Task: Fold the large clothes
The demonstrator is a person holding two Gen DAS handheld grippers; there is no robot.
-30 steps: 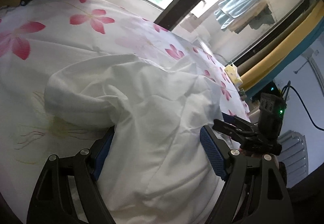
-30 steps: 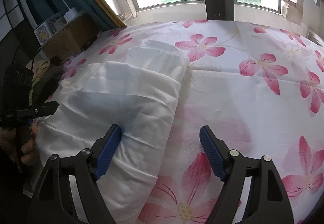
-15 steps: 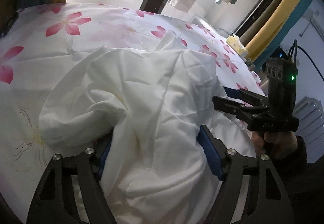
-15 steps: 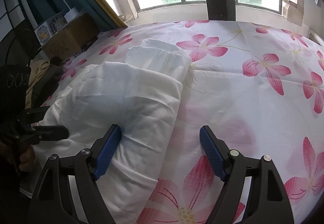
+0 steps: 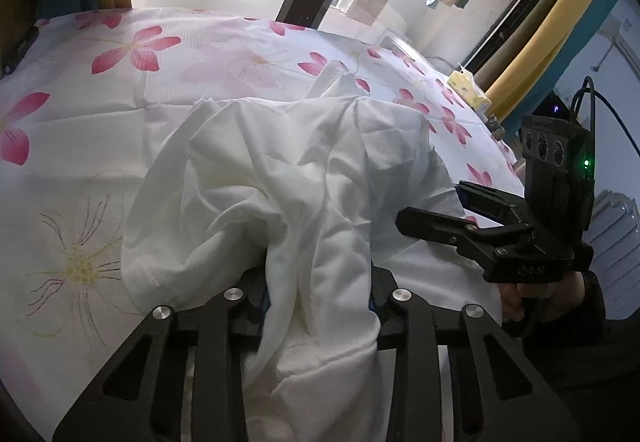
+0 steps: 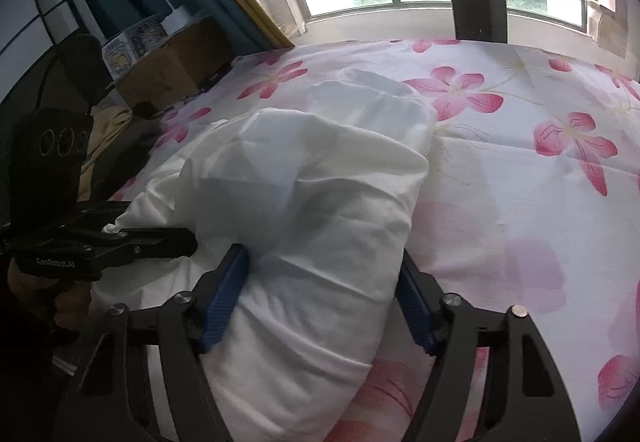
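Observation:
A large white garment point(image 5: 304, 178) lies crumpled on a bed sheet point(image 5: 160, 102) printed with pink flowers. My left gripper point(image 5: 318, 282) is closing, and a thick gather of the garment is pinched between its jaws, hiding the pads. From the right wrist view the same garment point(image 6: 320, 194) fills the gap of my right gripper point(image 6: 322, 258). Its jaws are also closing, the blue pads point(image 6: 224, 298) at the cloth's sides. The right gripper point(image 5: 430, 202) shows at the garment's right edge, the left gripper point(image 6: 160, 226) at its left edge.
The flowered sheet point(image 6: 520, 202) stretches far toward the windows. A yellow tissue box point(image 5: 468, 90) sits at the bed's far right edge. A cardboard box point(image 6: 176, 62) and a heap of dark and tan cloth point(image 6: 108, 146) lie beside the bed on the left.
The left jaws have come much closer together and bunched the white cloth between them, and the left view has rolled. The right jaws have narrowed a little around the garment.

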